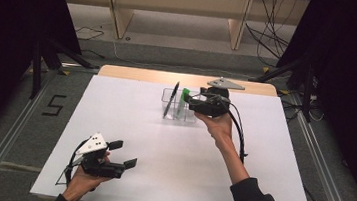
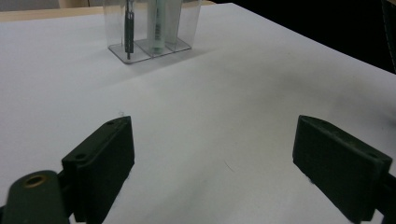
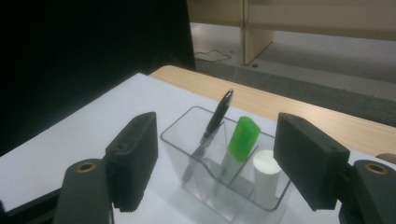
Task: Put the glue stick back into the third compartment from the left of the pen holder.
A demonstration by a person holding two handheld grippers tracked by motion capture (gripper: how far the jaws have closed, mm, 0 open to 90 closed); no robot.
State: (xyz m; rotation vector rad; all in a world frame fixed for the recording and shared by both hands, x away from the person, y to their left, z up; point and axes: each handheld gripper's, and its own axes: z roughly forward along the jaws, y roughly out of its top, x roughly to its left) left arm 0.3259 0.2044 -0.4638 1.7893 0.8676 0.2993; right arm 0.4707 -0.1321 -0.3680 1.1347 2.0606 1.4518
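1. Black jaws of the right gripper [image 3: 215,163] rise closest to the lens in the right gripper view; we see them standing wide apart and holding nothing, framing the clear organizer [image 3: 175,128] between them.
2. We find the organizer toward the far edge of the white table [image 1: 162,144], a little right of centre. It has three compartments in a row.
3. Each compartment holds one thing: a black pen [image 3: 217,116] leaning in the end one, a green-capped marker [image 3: 243,137] in the middle, and a white cylinder [image 3: 266,170] at the other end. All three stand nearly upright, and each is walled off from its neighbour.
4. In the high view the right gripper [image 1: 191,102] hovers just beside the marker [image 1: 181,101]. We judge that the gripper is at the compartments either to draw an item out or having just dropped one in; which, we cannot tell.
5. For a clean pick we advise centring the jaws on a single cap, closing above the rim, and lifting straight up so the light organizer does not tip or slide.
6. We note the left gripper [image 1: 125,154] resting near the table's near left corner, well apart from the organizer [image 2: 140,49], its jaws also spread and empty.
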